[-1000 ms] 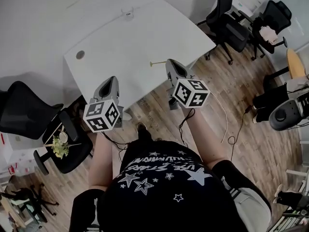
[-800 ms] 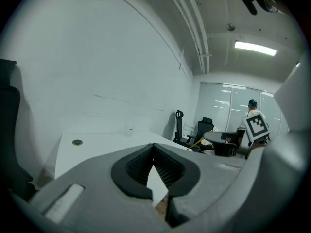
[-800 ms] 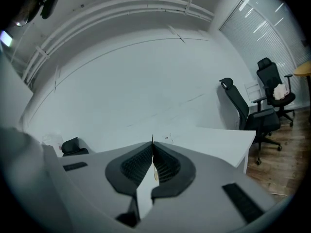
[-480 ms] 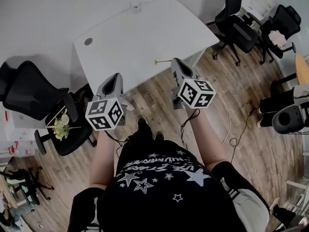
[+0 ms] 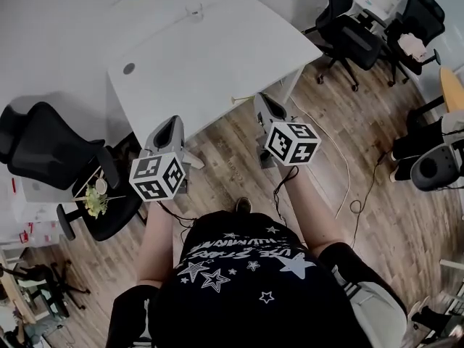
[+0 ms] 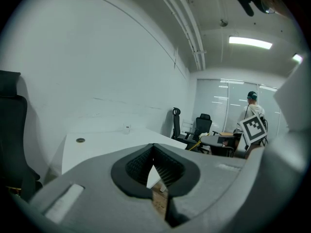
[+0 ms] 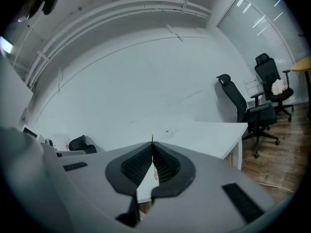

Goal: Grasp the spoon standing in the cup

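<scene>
A thin gold spoon (image 5: 241, 98) sticks out sideways to the left from my right gripper (image 5: 259, 101), which is shut on it above the near edge of the white table (image 5: 217, 49). In the right gripper view the spoon's tip (image 7: 152, 139) pokes up between the closed pads. The small clear cup (image 5: 194, 10) stands alone at the table's far edge, also seen in the left gripper view (image 6: 127, 127) and the right gripper view (image 7: 168, 130). My left gripper (image 5: 168, 125) hangs at the table's near left corner, shut with nothing in it.
Black office chairs stand at the left (image 5: 43, 151) and at the back right (image 5: 348, 35). A low chair with a plant on it (image 5: 94, 201) sits at the left. Cables (image 5: 341, 172) trail over the wooden floor. A person (image 6: 252, 113) stands far off.
Both grippers have drawn back from over the table to its near edge, the right one still carrying the spoon. The cup stays at the far edge.
</scene>
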Motion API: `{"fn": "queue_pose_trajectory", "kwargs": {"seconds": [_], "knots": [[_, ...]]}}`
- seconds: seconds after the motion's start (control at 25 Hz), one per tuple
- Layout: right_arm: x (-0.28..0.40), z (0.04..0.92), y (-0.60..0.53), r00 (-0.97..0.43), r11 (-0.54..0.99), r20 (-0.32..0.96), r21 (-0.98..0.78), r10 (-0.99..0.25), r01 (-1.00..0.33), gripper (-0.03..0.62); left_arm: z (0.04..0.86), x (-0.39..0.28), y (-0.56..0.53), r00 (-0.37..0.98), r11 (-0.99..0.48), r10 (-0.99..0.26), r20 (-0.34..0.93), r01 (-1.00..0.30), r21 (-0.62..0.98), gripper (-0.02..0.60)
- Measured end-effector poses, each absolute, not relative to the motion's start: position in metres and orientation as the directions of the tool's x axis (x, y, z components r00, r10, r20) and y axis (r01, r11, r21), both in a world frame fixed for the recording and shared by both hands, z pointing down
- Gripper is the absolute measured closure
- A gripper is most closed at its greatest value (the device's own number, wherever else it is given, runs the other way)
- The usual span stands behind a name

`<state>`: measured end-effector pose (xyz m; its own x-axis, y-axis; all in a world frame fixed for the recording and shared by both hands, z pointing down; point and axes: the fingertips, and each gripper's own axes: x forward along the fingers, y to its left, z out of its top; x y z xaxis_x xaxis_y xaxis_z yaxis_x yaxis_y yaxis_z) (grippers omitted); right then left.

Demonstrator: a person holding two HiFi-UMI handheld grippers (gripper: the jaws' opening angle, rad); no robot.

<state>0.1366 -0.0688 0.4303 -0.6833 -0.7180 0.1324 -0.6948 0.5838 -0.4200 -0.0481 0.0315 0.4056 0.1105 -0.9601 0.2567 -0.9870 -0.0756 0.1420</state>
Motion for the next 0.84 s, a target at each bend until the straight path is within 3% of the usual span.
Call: {"fn": "queue_pose_trajectory", "kwargs": {"seconds": [0.84], "knots": [[0.057, 0.409, 0.034, -0.681, 0.621, 0.151, -0.307, -0.716, -0.721, 0.581, 0.415, -0.106, 0.123, 0.205, -0.154, -0.945, 0.253, -0.966, 0.209, 0.574]]}}
